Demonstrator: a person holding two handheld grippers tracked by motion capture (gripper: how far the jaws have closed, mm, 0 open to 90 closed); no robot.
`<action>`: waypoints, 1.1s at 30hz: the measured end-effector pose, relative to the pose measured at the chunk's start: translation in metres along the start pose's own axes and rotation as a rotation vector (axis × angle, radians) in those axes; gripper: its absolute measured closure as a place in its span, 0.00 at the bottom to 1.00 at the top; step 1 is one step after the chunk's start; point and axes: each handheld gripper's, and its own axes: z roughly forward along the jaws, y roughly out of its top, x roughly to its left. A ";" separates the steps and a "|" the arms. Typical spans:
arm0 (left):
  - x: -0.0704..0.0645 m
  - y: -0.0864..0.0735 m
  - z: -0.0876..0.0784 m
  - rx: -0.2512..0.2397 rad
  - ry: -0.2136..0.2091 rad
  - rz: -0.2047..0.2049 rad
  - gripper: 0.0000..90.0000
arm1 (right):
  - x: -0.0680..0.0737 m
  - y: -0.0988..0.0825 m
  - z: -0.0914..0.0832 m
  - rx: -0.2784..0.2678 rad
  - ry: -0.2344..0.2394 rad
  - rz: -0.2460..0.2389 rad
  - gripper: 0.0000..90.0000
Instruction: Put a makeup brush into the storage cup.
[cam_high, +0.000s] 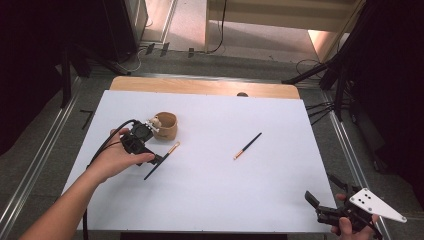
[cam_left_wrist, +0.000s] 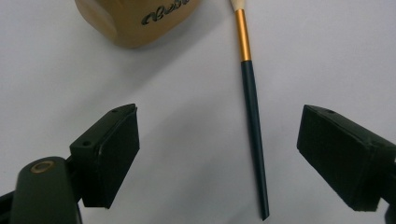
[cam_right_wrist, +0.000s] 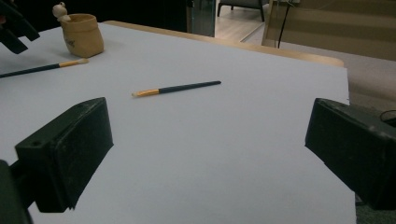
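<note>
At the lower right of the high view, a hand holds the right gripper (cam_high: 320, 204) at the near corner of the white table (cam_high: 225, 195), its two black jaws spread wide with nothing between them; the right gripper view shows the same open jaws rising over bare white surface. Left of centre in the high view, a forearm enters from the bottom edge and the left gripper (cam_high: 159, 161) sits low over a slim brush (cam_high: 162, 160), its jaws spread to either side of the handle without pressing on it. In the left gripper view that brush (cam_left_wrist: 253, 126) lies flat on the table, running from lower centre to the top edge: a dark, tapering handle, then a gold band, then a pale tip, nearer to the jaw at frame right. Just beyond it, at upper left of that view, stands a small tan pot (cam_left_wrist: 135, 21) with dark script lettering on its side. Toward the middle of the high view a second brush (cam_high: 247, 146) of the same make lies apart from the rest.
</note>
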 end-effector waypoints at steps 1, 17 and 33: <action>-0.001 0.000 0.001 0.004 -0.002 -0.001 0.16 | 0.000 0.000 0.000 0.002 0.000 -0.001 0.02; -0.003 0.007 0.011 0.102 -0.070 -0.006 0.51 | -0.001 -0.001 0.000 0.006 -0.006 0.009 0.02; -0.008 0.020 0.020 0.170 -0.084 0.007 0.71 | -0.002 -0.001 0.001 0.014 -0.009 0.006 0.02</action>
